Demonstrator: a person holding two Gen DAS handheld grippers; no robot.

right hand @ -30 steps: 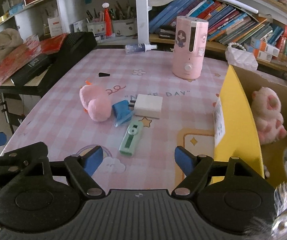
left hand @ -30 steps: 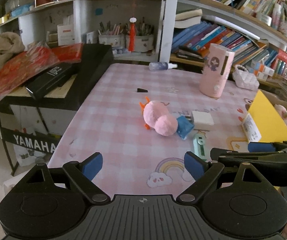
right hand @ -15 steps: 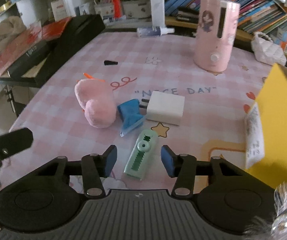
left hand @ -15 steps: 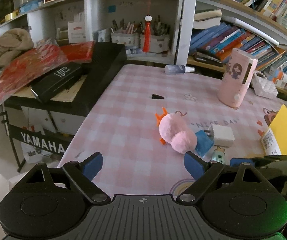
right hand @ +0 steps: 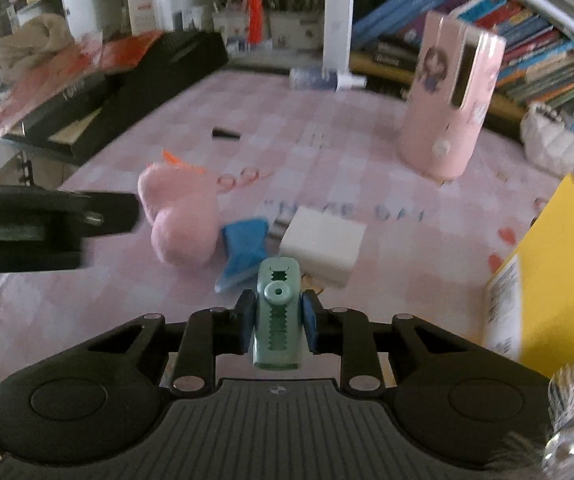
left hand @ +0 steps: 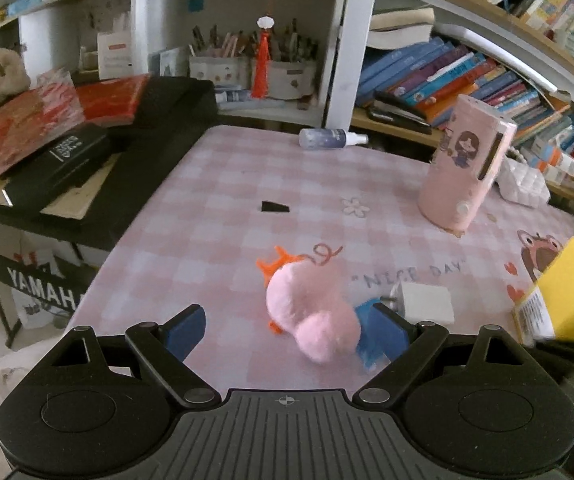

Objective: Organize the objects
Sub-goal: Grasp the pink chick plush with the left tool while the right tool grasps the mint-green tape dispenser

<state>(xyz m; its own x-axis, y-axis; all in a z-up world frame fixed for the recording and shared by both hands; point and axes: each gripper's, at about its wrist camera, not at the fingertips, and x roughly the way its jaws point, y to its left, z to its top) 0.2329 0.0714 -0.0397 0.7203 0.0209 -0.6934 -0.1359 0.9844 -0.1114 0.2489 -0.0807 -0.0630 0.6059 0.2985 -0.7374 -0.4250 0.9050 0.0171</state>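
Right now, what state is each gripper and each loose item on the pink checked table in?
Right gripper: jaws closing, green tape dispenser between its pads.
Green tape dispenser: gripped at both sides.
Left gripper: open, holding nothing.
Pink plush toy: lying on its side.
White charger block: lying flat.
Tall pink canister: upright.
Small spray bottle: lying down.

plush toy (right hand: 179, 216) left of charger (right hand: 323, 244) (both on table (right hand: 367, 152)), bottle (right hand: 453, 108) behind
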